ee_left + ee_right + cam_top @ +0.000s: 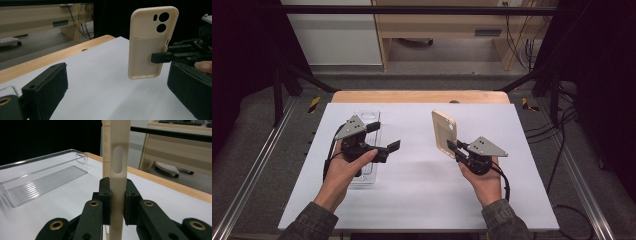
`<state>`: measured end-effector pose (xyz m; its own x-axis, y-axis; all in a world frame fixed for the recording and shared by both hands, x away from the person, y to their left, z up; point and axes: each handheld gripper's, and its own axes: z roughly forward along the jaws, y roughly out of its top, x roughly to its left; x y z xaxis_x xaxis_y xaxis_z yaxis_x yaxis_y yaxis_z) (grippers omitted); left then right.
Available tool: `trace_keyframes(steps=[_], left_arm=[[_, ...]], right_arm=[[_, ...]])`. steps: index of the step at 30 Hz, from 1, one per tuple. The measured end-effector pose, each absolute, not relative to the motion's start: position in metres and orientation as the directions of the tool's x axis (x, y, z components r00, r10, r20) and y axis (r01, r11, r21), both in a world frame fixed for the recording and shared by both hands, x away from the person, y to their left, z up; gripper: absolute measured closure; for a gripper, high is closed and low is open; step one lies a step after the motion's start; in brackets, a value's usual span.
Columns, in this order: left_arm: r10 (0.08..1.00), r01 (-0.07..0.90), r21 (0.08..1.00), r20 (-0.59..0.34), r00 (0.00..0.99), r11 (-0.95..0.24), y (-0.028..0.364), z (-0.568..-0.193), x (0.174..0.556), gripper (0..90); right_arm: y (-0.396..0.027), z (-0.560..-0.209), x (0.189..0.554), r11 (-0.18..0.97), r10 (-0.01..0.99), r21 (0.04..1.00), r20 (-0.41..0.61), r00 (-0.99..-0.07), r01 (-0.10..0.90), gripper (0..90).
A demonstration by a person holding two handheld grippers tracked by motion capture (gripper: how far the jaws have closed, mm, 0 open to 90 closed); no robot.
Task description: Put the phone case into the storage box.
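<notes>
Above table, upright beige phone case (444, 132)

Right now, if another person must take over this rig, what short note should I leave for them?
Right claw: shut on the beige plastic phone case, gripping its lower edge and holding it upright, lifted off the white table mat.
Left claw: open and holding nothing, its jaws pointing toward the case from the left.
Clear plastic rectangular tray: lies on the mat under the left hand, with nothing in it.
Done: case picked up.
Left: probably pass the case to the left claw or put it into the tray; which one is not clear yet.
</notes>
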<state>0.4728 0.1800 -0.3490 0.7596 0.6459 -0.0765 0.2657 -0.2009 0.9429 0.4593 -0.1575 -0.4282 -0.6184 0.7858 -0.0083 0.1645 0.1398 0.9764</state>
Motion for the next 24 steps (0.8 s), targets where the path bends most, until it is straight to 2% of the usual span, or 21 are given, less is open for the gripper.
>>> trace_keyframes(steps=[24], left_arm=[[0.626,0.244,0.949,-0.067,0.777,-0.201,0.158,-0.352,0.463,2.6]], right_arm=[[-0.121,-0.440,0.449,0.065,0.721,0.975,0.101,-0.686,0.211,79.6]])
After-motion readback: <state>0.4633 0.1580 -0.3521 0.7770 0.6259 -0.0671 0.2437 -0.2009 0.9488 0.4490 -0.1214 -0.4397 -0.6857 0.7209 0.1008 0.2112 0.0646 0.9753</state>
